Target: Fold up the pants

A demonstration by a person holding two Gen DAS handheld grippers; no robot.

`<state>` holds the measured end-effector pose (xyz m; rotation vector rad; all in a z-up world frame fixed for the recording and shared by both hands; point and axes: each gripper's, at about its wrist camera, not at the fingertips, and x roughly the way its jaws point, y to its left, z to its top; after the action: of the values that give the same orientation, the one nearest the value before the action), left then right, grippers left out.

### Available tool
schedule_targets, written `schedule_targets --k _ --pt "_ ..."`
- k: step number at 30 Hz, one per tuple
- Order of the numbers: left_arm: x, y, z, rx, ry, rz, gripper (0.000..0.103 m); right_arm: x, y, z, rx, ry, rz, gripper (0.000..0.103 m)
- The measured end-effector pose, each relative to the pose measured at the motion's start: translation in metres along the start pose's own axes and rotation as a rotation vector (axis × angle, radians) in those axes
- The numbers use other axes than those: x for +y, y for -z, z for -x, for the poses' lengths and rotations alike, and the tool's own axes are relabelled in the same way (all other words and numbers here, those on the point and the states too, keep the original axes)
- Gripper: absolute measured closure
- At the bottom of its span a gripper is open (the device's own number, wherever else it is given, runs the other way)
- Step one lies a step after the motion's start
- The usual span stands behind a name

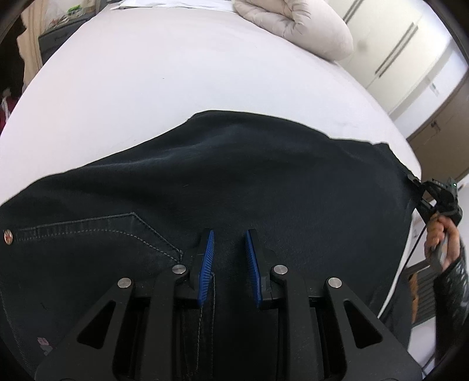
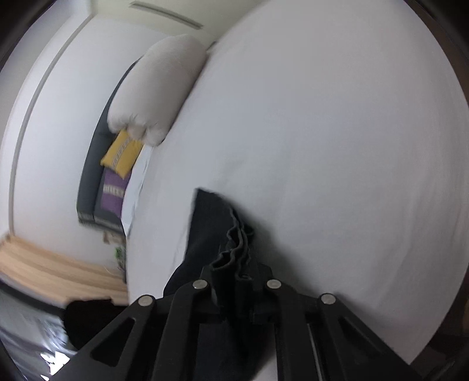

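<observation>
Dark denim fills the near half of your left wrist view: the pants (image 1: 234, 181) lie spread across the white bed (image 1: 146, 88), with a stitched pocket seam and a small metal rivet (image 1: 8, 236) toward the left edge. Your left gripper (image 1: 230, 263) hangs just over the fabric near the pocket, its 2 blue-padded fingers (image 1: 206, 263) parted with a clear gap and nothing pinched between them. At the far right of that view your right gripper (image 1: 422, 193) meets the right edge of the pants, your right hand (image 1: 442, 243) wrapped around its handle. From the right wrist view, the right gripper (image 2: 237, 278) is clamped tight on a bunched, rippled fold of the pants (image 2: 217, 228), which rises from the jaws against the bed (image 2: 337, 132). A rolled beige duvet (image 1: 296, 26) sits at the far end of the mattress, well apart from the pants.
</observation>
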<state>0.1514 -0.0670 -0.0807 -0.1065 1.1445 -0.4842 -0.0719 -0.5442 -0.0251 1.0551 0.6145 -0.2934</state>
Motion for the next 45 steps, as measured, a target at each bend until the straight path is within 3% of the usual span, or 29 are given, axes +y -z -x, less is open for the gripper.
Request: schedule_targets --k 4,7,10,11,12,14,17,21,25,29,31,32,33,35,38,45 --pt "0.01 0.001 0.012 -0.028 0.061 0.058 0.082 0.1 0.052 -0.002 0.05 0.064 0.415 0.092" --pt "0.013 0.0 0.021 -0.052 0.12 0.093 0.082 0.166 0.126 -0.013 0.102 0.11 0.771 0.092" --pt "0.018 0.0 0.027 -0.062 0.204 0.148 0.079 0.195 0.206 -0.039 0.185 0.166 1.077 0.092" --pt "0.021 0.001 0.027 -0.057 0.237 0.176 0.063 0.195 0.228 -0.05 0.198 0.217 1.171 0.092" --pt "0.025 0.002 0.027 -0.051 0.278 0.217 0.031 0.19 0.247 -0.063 0.216 0.275 1.243 0.092" --pt "0.029 0.004 0.03 -0.071 0.316 0.265 0.015 0.182 0.26 -0.069 0.202 0.308 1.259 0.092" --pt "0.032 0.004 0.03 -0.066 0.375 0.328 0.014 0.188 0.259 -0.056 0.155 0.29 1.246 0.092" --pt "0.03 -0.001 0.025 -0.033 0.477 0.394 0.014 0.213 0.275 -0.032 0.084 0.249 1.324 0.092" --pt "0.029 -0.008 0.026 -0.009 0.539 0.423 0.012 0.231 0.307 -0.023 0.084 0.202 1.401 0.092" --pt "0.036 -0.021 0.012 0.085 0.557 0.459 0.01 0.238 0.344 -0.017 0.088 0.176 1.477 0.092" --pt "0.037 -0.028 0.007 0.112 0.531 0.422 0.013 0.244 0.356 -0.017 0.094 0.156 1.493 0.092" --pt "0.036 -0.031 0.006 0.121 0.524 0.402 0.023 0.247 0.359 -0.017 0.095 0.147 1.497 0.092" --pt "0.034 -0.031 0.005 0.131 0.525 0.38 0.046 0.25 0.365 -0.015 0.096 0.135 1.507 0.092" --pt "0.034 -0.031 0.005 0.149 0.501 0.352 0.075 0.254 0.37 -0.015 0.101 0.118 1.517 0.092" --pt "0.047 -0.029 0.013 0.134 0.474 0.35 0.088 0.261 0.381 -0.015 0.105 0.097 1.554 0.092" --pt "0.068 -0.02 0.035 0.101 0.415 0.324 0.091 0.274 0.402 -0.019 0.136 0.05 1.597 0.092"
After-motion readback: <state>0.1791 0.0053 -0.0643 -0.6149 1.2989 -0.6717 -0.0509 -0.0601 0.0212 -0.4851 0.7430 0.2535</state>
